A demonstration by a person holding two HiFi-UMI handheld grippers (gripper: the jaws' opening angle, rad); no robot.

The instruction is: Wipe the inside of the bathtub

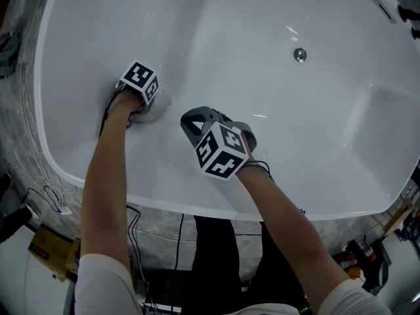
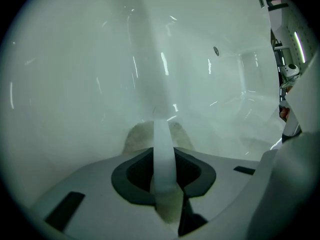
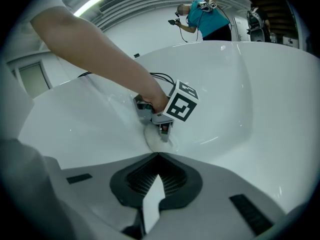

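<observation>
Left arm reaching straight down to the bathtub's point(image 1: 262, 18) left inner wall, left gripper point(image 3: 163, 130) jaws pinching a pale cloth point(image 2: 136, 137) pressed on the white surface, right gripper point(image 3: 157, 155) held mid-tub, jaws pressed together, nothing between, cloth mostly hidden under gripper in head view, drain point(image 1: 300, 54) far right.

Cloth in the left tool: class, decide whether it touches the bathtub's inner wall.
Touching. The right gripper view shows the cloth squashed flat against the bathtub wall under the left tool.
</observation>
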